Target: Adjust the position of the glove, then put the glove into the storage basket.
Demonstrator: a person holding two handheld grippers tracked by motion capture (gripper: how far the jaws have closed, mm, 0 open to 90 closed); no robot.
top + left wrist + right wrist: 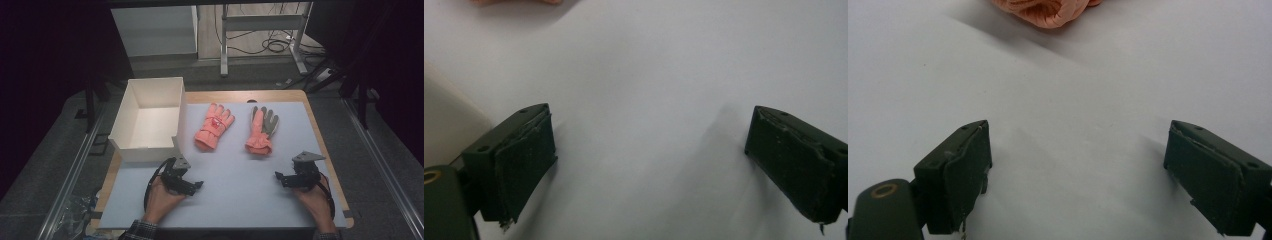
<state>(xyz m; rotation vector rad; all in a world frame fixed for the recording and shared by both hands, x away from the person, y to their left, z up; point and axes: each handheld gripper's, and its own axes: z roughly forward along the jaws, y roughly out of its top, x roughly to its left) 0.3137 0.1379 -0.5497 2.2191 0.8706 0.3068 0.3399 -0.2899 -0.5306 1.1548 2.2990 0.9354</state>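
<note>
Two orange gloves lie on the pale mat (240, 200). The left glove (214, 126) is back up. The right glove (261, 130) shows a grey palm, and its cuff (1048, 10) is ahead in the right gripper view. My left gripper (181, 176) sits low over the mat in front of the box, its jaws wide apart with nothing between them (649, 130). My right gripper (300, 176) rests near the mat's right side, short of the right glove, open and holding nothing (1078, 135).
An open white box (147, 120) stands at the mat's back left; its wall (444, 125) is at the left of the left gripper view. The wooden table edge (320, 135) frames the mat. Beyond the table are a frame's legs and cables (270, 45) on the floor.
</note>
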